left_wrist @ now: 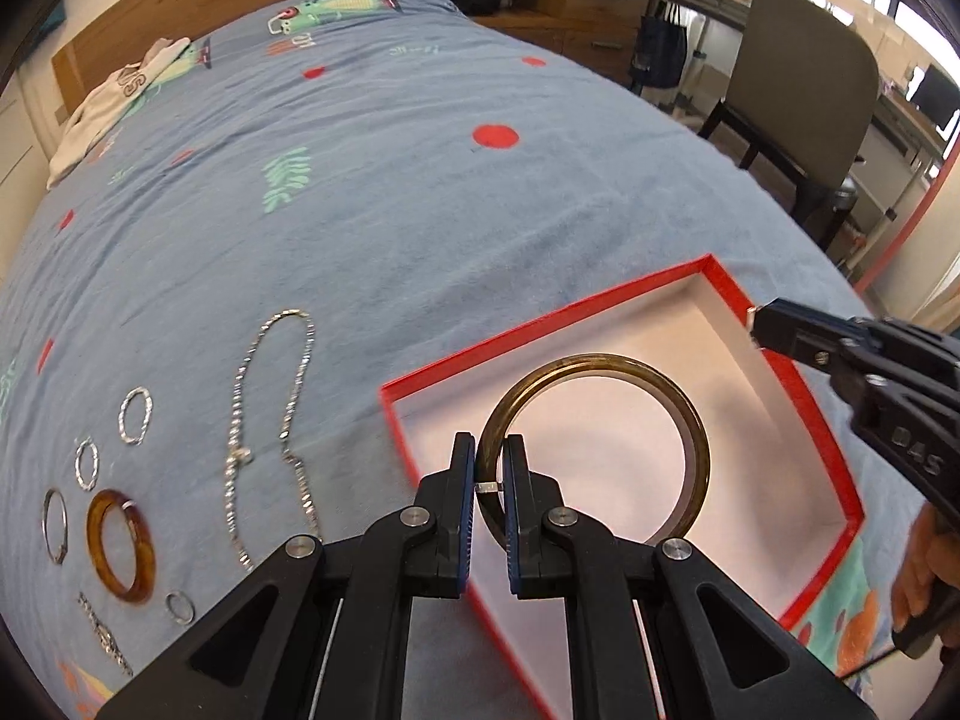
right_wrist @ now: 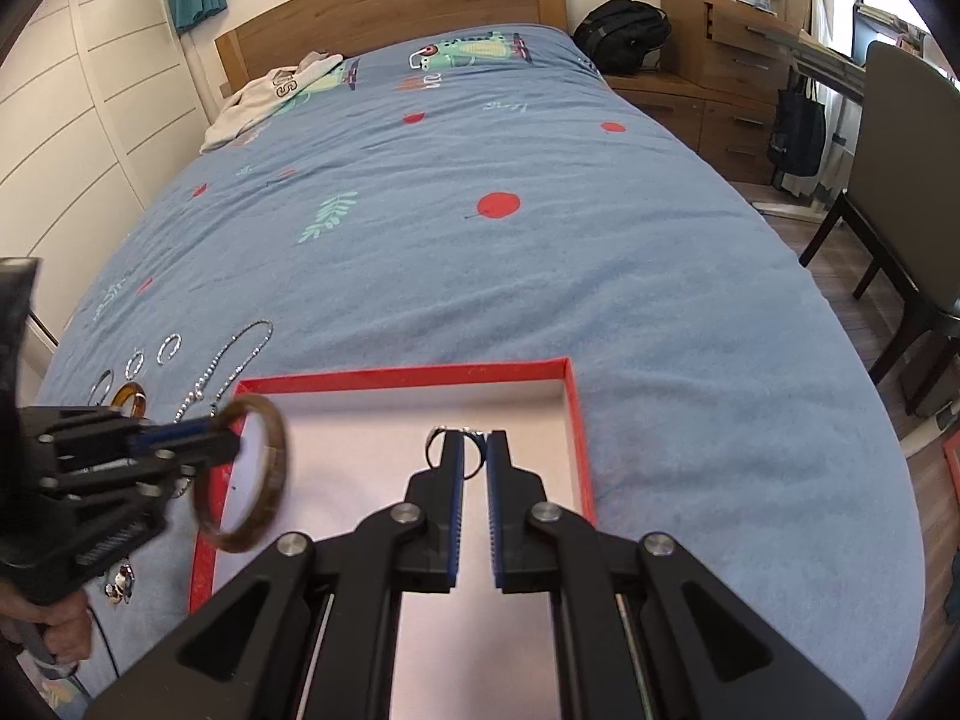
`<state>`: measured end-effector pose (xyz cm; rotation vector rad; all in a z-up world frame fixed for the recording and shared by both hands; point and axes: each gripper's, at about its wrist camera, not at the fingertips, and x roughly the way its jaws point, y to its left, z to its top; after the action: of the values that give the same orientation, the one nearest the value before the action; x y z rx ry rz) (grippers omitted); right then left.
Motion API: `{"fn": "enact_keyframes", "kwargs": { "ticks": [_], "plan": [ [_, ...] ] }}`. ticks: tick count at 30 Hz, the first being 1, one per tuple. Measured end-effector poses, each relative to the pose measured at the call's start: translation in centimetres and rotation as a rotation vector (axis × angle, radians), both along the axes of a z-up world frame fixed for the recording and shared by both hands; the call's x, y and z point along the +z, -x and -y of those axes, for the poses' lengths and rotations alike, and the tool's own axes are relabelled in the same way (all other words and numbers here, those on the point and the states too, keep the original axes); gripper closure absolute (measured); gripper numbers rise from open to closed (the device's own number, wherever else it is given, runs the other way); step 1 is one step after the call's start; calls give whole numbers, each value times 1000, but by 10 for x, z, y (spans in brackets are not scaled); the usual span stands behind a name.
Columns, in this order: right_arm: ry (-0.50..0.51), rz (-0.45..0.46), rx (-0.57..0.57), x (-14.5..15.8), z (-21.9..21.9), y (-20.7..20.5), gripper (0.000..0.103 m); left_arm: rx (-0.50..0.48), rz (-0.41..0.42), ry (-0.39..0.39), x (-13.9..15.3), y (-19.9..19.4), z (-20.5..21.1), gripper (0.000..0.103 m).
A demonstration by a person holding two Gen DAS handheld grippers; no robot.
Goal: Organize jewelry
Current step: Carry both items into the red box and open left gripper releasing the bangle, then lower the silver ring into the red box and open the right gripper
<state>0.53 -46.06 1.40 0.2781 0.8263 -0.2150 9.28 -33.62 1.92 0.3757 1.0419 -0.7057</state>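
My left gripper (left_wrist: 491,450) is shut on a dark brown bangle (left_wrist: 696,432) and holds it upright over the red box with a white inside (left_wrist: 798,384). In the right wrist view the bangle (right_wrist: 273,474) hangs above the box's left edge (right_wrist: 204,546). My right gripper (right_wrist: 474,450) is slightly apart over the box's far right part, with a small dark ring (right_wrist: 433,438) lying at its left fingertip. On the blue bedspread to the left lie a silver chain (left_wrist: 294,420), an amber bangle (left_wrist: 120,546) and several silver rings (left_wrist: 135,414).
The bed (right_wrist: 480,252) has a wooden headboard (right_wrist: 390,0) and a white garment (right_wrist: 270,90) at the far end. A chair (right_wrist: 900,192) stands to the right of the bed. A backpack (right_wrist: 624,30) and a wooden dresser (right_wrist: 720,60) are beyond.
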Motion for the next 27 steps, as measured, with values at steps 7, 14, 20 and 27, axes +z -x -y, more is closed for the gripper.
{"fn": "enact_keyframes", "kwargs": {
  "ticks": [7, 14, 20, 27],
  "plan": [
    [-17, 10, -3, -7, 8, -7, 96, 10, -14, -62, -22, -9, 20, 95],
    [-22, -11, -3, -19, 14, -14, 96, 28, -10, -84, -30, -14, 23, 94],
    [-15, -27, 10, -28, 12, -27, 96, 30, -24, -62, -30, -18, 17, 93],
    [0, -55, 2, -35, 10, -30, 95, 18, -13, -15, -20, -15, 10, 70]
  ]
}}
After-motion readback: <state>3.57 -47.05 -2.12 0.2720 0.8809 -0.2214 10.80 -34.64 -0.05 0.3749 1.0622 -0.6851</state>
